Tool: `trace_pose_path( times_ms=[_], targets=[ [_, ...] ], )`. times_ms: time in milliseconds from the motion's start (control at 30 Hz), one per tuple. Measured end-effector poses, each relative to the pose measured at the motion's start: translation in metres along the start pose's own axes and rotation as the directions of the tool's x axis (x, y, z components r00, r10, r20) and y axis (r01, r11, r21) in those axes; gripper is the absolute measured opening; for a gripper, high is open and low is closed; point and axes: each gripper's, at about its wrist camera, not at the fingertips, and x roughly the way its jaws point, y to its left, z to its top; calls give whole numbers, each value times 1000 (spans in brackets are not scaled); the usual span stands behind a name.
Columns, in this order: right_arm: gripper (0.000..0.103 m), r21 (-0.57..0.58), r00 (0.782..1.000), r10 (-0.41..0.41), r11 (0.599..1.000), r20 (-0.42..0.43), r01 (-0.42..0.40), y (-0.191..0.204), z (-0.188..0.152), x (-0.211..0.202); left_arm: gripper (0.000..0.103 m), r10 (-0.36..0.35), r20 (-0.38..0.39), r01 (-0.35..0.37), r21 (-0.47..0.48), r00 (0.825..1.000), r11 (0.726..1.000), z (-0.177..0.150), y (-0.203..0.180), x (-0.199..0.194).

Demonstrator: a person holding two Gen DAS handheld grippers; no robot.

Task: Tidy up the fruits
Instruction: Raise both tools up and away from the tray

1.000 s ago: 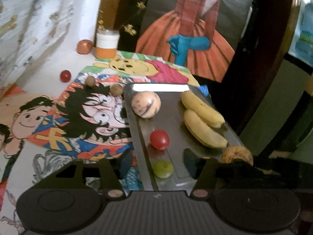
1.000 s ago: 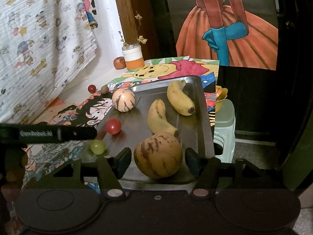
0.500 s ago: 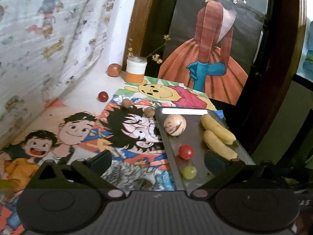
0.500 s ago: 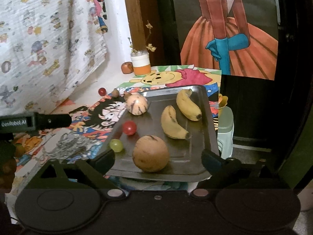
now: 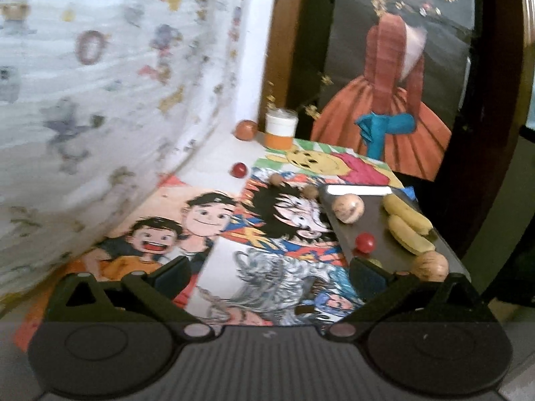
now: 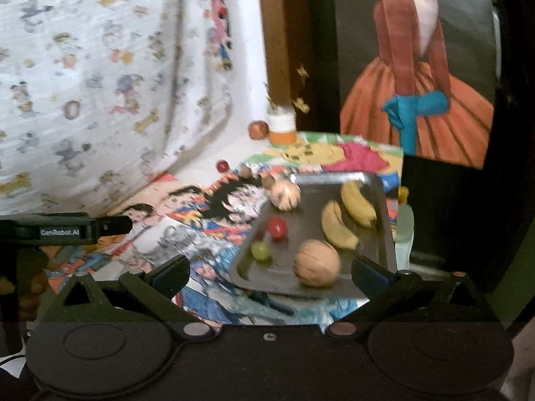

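Note:
A metal tray [image 6: 384,200] lies at the right of the cartoon-covered table and also shows in the left wrist view [image 5: 384,244]. It holds two bananas [image 6: 347,214], a large striped melon [image 6: 317,262], a smaller round fruit [image 6: 285,194], a red fruit [image 6: 277,228] and a green grape [image 6: 260,250]. Off the tray lie a red berry [image 5: 239,169], two brown nuts [image 5: 277,178] and an apple [image 5: 246,129]. My left gripper [image 5: 267,272] is open and empty, back over the posters. My right gripper [image 6: 269,272] is open and empty, just short of the tray's near edge.
A white and orange jar [image 5: 281,127] with dried sprigs stands at the back by the apple. A patterned cloth [image 5: 100,100] hangs along the left. A dark doorway with a painted poster [image 6: 418,100] is behind. The left gripper's body [image 6: 63,230] crosses the right wrist view.
Both grippers have opened wide and drawn back from the tray. The melon the right gripper straddled now lies free on the tray. The left gripper swung left, over the posters.

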Motion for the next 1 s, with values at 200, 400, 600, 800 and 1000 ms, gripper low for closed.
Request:
trace_pose_path(
  times_ms=[200,400,600,800,1000],
  targets=[
    [102,-97,998,35,995,54,-30,15,34,-23,103,26,51,-25,-17,998,1000,13,20,-20],
    [102,-135,988,131,984,79,-120,22,82,-25,103,32,94,-31,-12,995,999,36,32,-28],
    [102,-171,974,198,969,111,-178,27,139,-7,103,54,150,-57,14,987,998,73,42,-24],
    [102,-259,963,239,945,122,-201,27,219,18,103,74,164,-83,49,984,995,118,51,1],
    [103,-235,949,232,955,212,-181,11,301,38,103,109,211,-125,63,971,990,162,54,23]
  ],
)
